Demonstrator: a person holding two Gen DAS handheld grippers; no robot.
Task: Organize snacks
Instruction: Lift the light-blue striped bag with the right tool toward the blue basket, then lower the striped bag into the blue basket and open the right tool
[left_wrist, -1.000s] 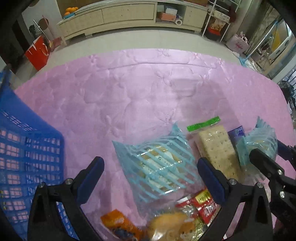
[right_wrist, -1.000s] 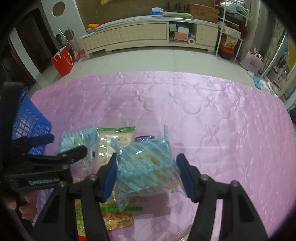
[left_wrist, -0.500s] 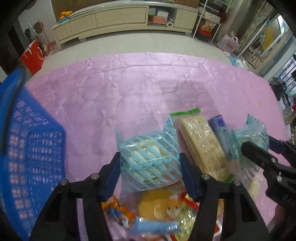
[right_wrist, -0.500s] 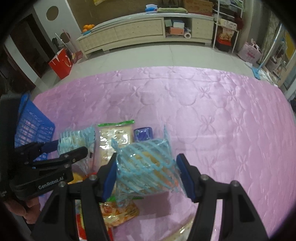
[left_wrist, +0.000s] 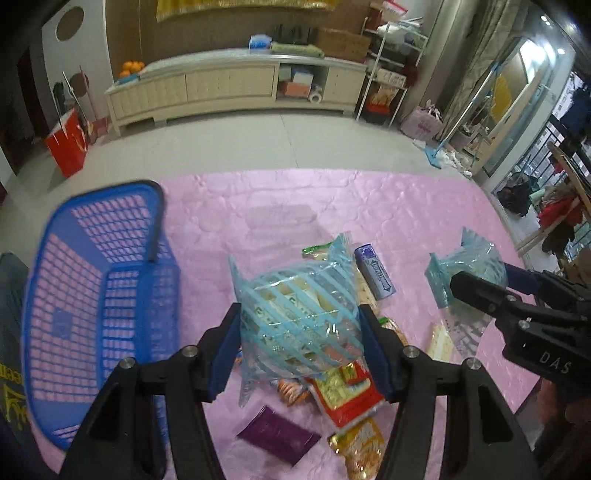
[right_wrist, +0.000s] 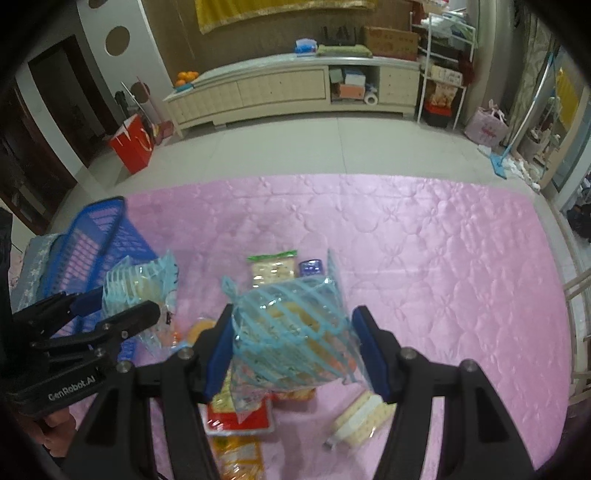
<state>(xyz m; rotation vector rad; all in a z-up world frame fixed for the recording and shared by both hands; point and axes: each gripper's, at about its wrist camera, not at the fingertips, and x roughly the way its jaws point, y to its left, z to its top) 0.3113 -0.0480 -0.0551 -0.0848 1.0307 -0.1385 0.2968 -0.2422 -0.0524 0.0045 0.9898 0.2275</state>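
The pink quilted bed cover (left_wrist: 388, 206) spread under everything, with the blue basket (left_wrist: 99, 280) standing empty on its left side. My left hand-held gripper (left_wrist: 299, 332) was clamped on a blue-striped snack bag (left_wrist: 299, 314), held clear above the pile just right of the basket. My right hand-held gripper (right_wrist: 291, 343) was likewise closed on a second blue-striped snack bag (right_wrist: 291, 332), lifted over the cover to the right of the first. Below them lay the loose snacks: a green-topped cracker pack (right_wrist: 273, 266), a red packet (left_wrist: 347, 395), a yellow packet (left_wrist: 362, 446), a purple sachet (left_wrist: 277, 435), a pale biscuit pack (right_wrist: 362, 417) and a small blue tube (left_wrist: 375, 271) beside the crackers.
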